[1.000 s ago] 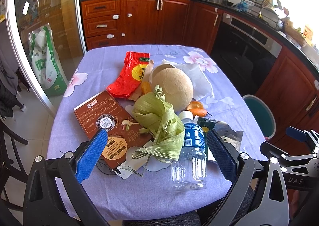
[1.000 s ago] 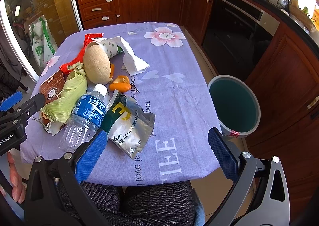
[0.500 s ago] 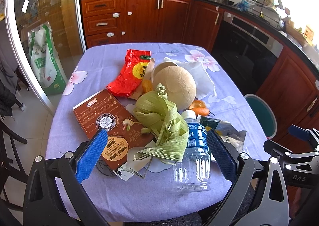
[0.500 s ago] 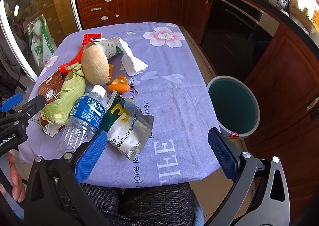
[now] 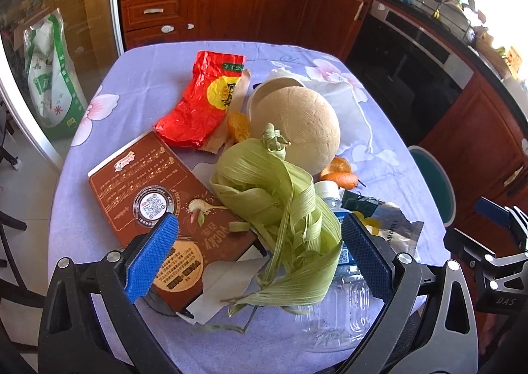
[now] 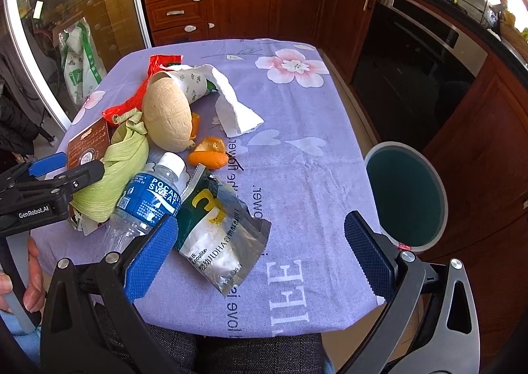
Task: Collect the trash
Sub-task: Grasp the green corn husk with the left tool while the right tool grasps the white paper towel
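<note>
In the left wrist view we see our left gripper (image 5: 260, 258) low in the frame, its blue pads spread wide and holding nothing. At centre left lies a brown carton (image 5: 155, 205), and above it a red wrapper (image 5: 201, 103). Between the pads sits the corn husk (image 5: 277, 209), resting over the neck of the plastic bottle (image 5: 333, 301). Behind the husk is the coconut (image 5: 300, 126), with orange peel (image 5: 340, 172) at its right.

In the right wrist view our right gripper (image 6: 260, 255) fills the bottom of the frame, fingers equally wide apart and empty. The bottle lies at lower left, its base behind the left pad. Just right of it lies a silver pouch (image 6: 224, 235). A white tissue (image 6: 234, 110) lies above centre on the purple tablecloth (image 6: 313, 129). At right, beside the table edge, stands the teal bin (image 6: 406, 199).
</note>
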Motion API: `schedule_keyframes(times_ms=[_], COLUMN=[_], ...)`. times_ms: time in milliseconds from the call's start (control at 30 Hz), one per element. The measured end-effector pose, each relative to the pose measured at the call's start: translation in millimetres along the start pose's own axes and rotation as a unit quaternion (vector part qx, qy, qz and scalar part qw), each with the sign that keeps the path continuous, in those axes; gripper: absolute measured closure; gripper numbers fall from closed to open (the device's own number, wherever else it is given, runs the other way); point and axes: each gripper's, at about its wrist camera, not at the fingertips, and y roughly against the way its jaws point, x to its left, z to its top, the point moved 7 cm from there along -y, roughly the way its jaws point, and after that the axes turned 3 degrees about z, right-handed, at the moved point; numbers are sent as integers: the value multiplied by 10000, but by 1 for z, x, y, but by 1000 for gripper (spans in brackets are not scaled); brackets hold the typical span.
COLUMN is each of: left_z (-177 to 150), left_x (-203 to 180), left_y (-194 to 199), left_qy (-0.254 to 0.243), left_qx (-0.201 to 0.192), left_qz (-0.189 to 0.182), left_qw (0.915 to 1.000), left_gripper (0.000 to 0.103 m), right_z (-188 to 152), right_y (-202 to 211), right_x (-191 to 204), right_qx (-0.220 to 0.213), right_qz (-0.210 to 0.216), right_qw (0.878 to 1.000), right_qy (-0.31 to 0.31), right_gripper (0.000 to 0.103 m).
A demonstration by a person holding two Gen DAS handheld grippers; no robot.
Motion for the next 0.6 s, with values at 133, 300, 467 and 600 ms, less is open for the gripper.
schedule_keyframes(times_ms=[133,300,467,600], left_z=[10,15,11,12], left_x=[-17,-24,-14,-17], left_y=[-6,-29,-50,-49], left_qy=[-154,-495,-543,-775], left_qx=[164,417,723,741], left_qz=[-247,129,343,341], left_qw=[9994,9978,9953,9937], left_gripper=[4,21,47,89], right_z=[9,15,22,35], right_y=[-9,-24,-37,-48], right_x=[-4,-4,-2,-4], right_qx=[54,195,219,167], right_qz=[23,142,205,259], right_qw=[10000,9997,9995,9995], right_qy=[-49,-78,17,41], right_gripper=[6,6,6,6])
